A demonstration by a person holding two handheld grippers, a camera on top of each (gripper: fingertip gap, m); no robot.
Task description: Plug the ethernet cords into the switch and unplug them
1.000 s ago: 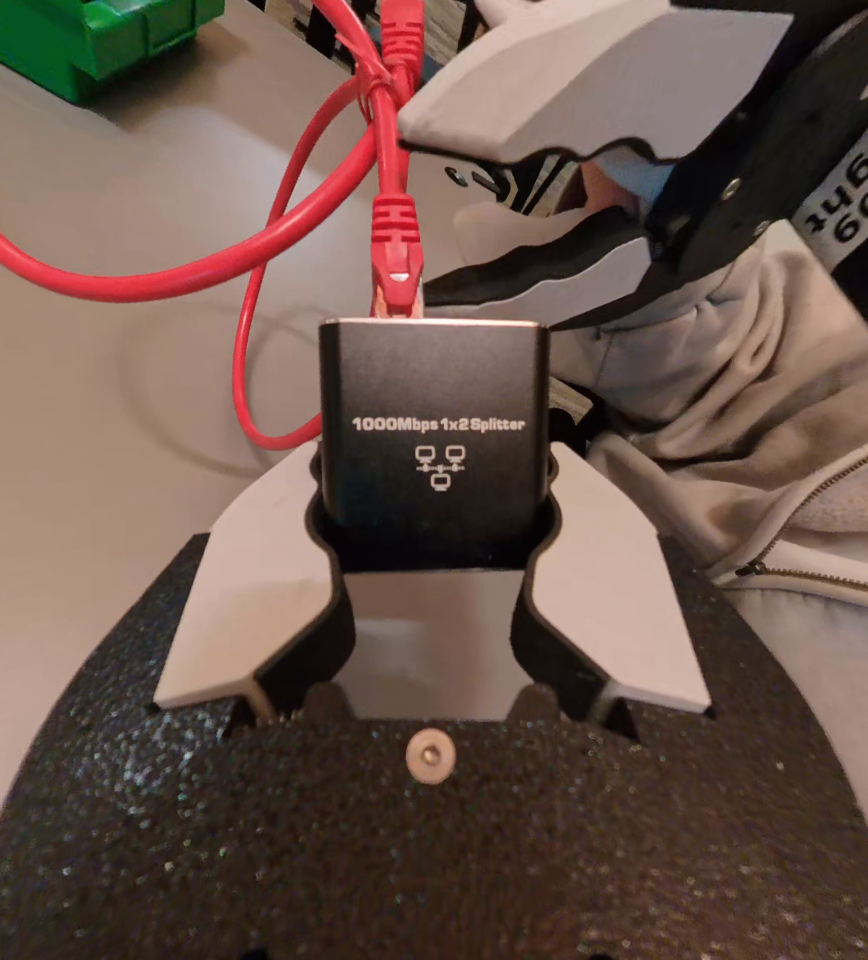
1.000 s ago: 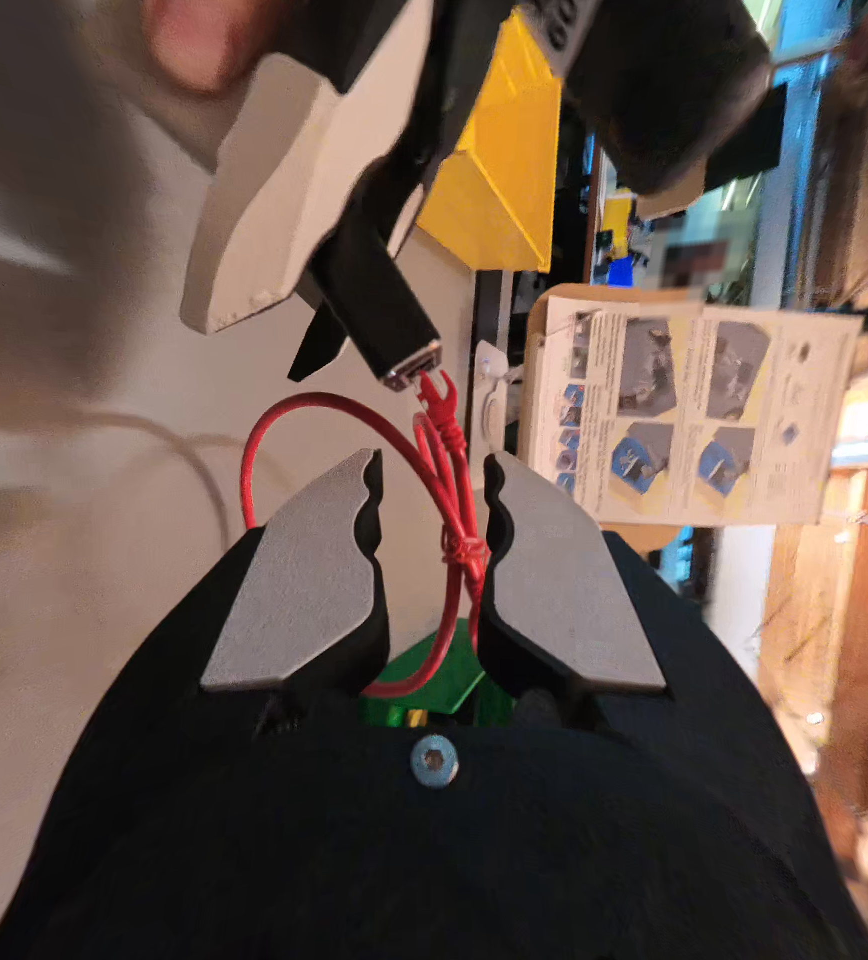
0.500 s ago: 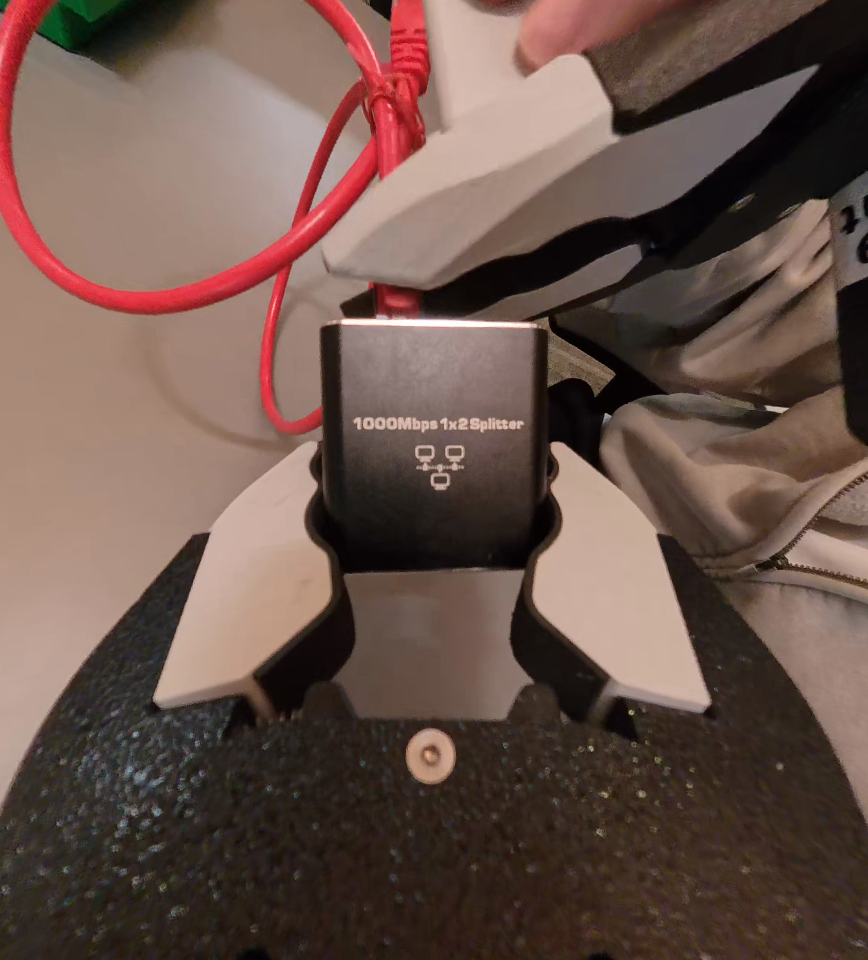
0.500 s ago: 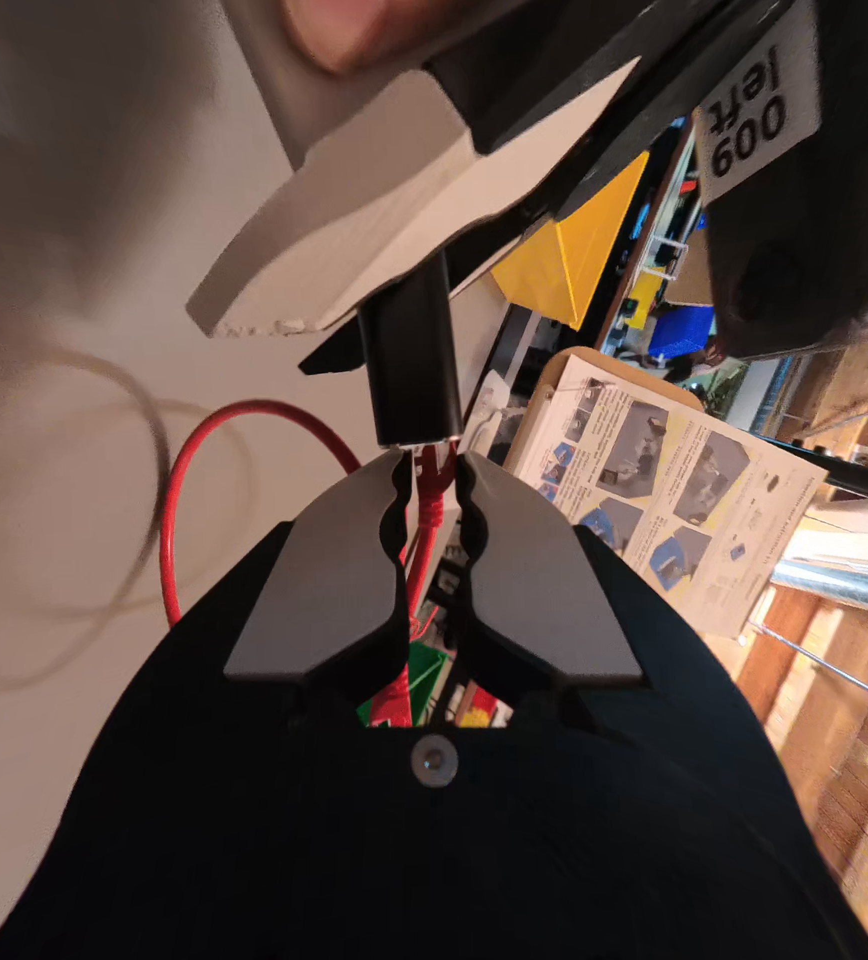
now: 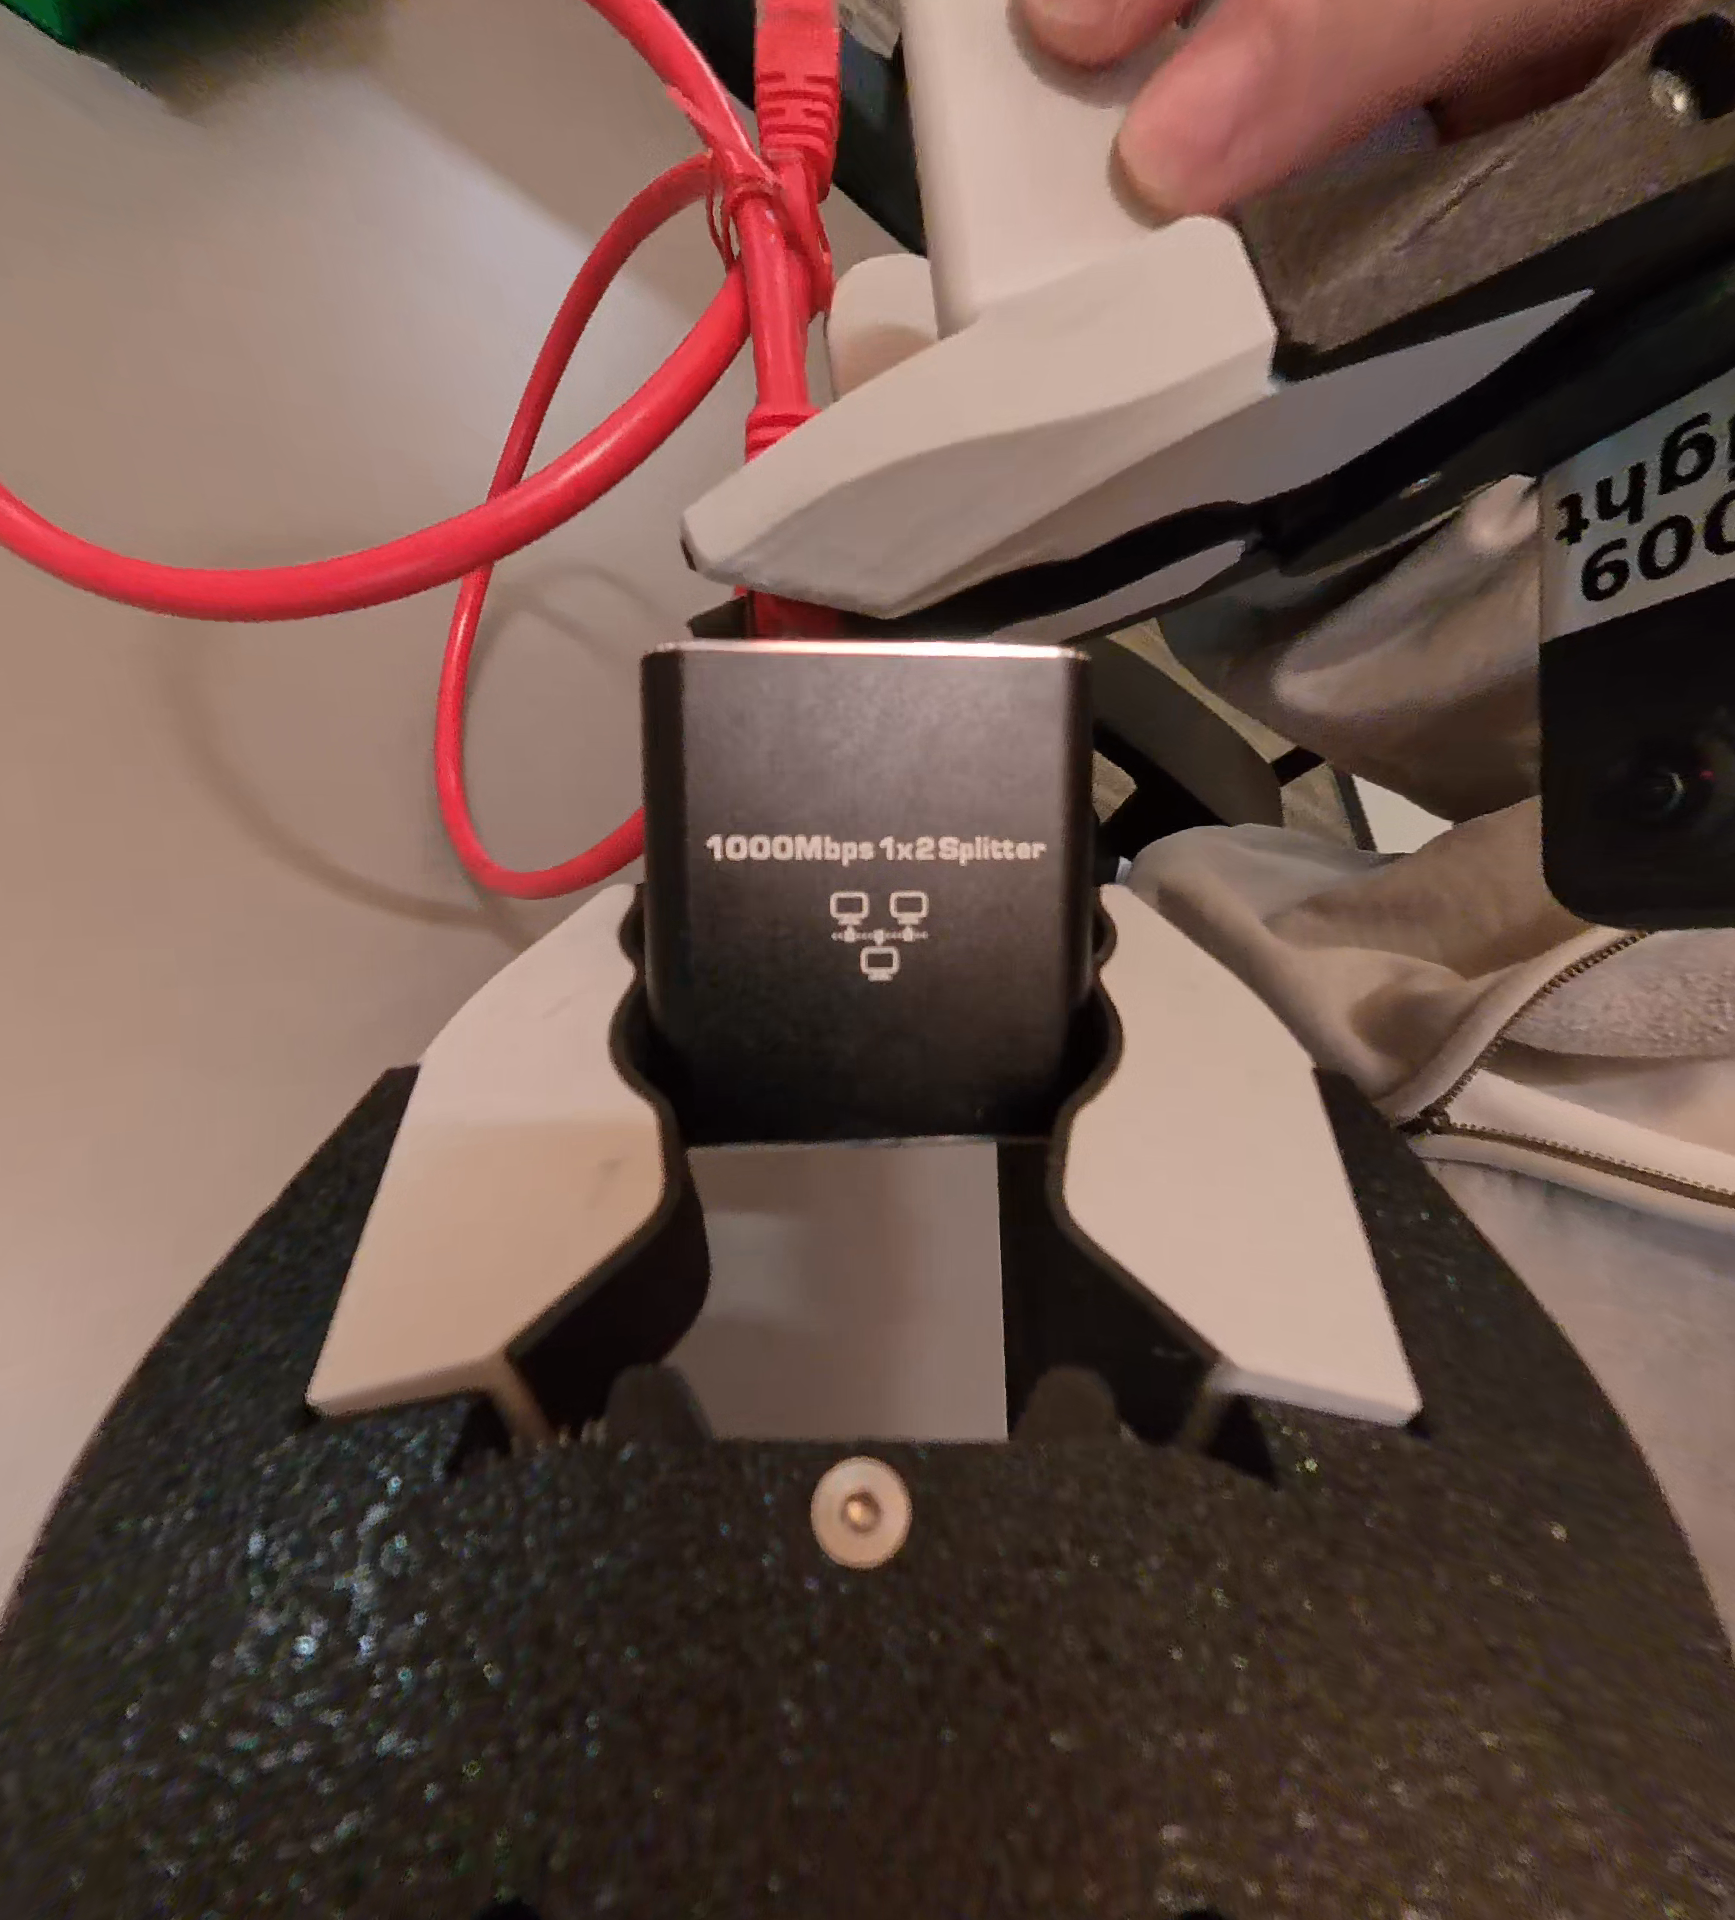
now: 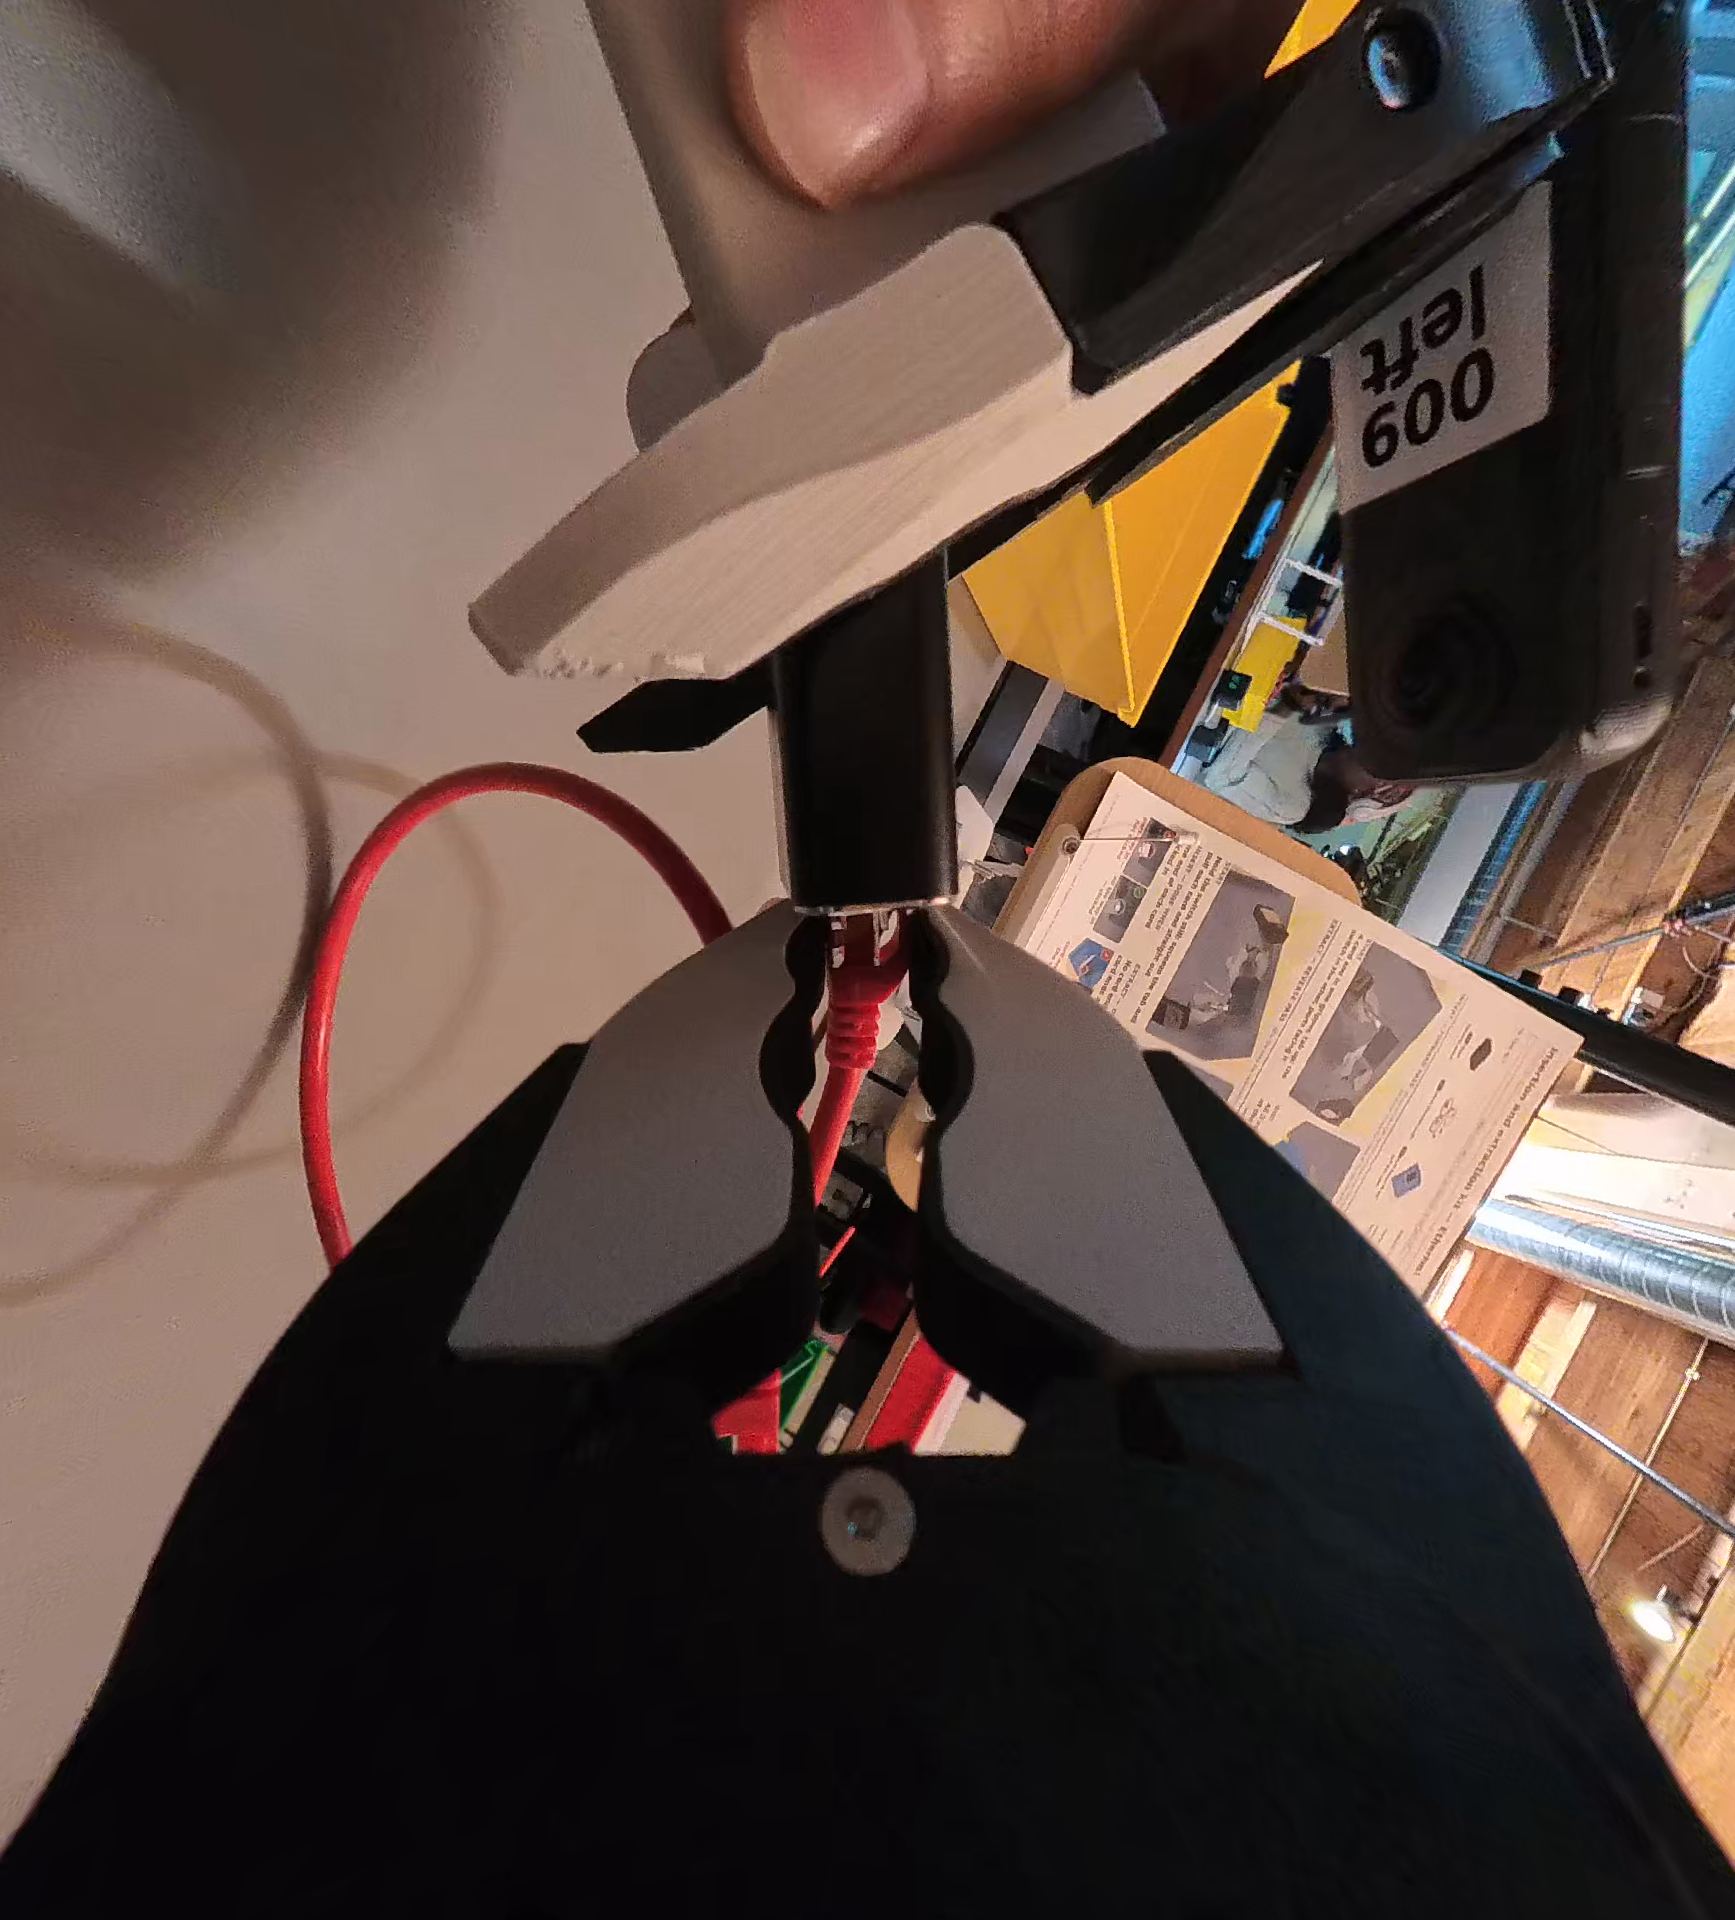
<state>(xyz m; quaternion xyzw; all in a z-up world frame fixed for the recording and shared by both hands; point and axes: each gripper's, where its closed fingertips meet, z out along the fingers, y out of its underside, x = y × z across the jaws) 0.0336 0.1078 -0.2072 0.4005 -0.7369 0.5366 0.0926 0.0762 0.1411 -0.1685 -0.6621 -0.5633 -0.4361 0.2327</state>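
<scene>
- Nearest the left wrist camera, the left gripper (image 5: 868, 1023) was clamped by both grey fingers on the sides of the small black rectangular metal switch (image 5: 865, 831), held off the pale beige tabletop (image 5: 167, 727) with its port end pointing away.
- In the right wrist view, the right gripper (image 6: 868, 971) had narrowed from wide open a second before to a slim gap around the red moulded plug (image 6: 855, 982) of the red ethernet cord (image 6: 375, 914). Whether the pads were actually pressing the plug could not be told.
- The plug sat seated in the switch's port, left of centre. That closing-in suggested the unplug step was about to begin.
- Beyond the switch, the cord ran back in loose loops bound by a red tie (image 5: 738, 192), with a second red plug (image 5: 795, 73) hanging free at the far edge.
- Open table lay to the left. To the right, a grey zipped sleeve (image 5: 1465, 987) crowded close, so a straight pull away from the switch looked the clearest path.
</scene>
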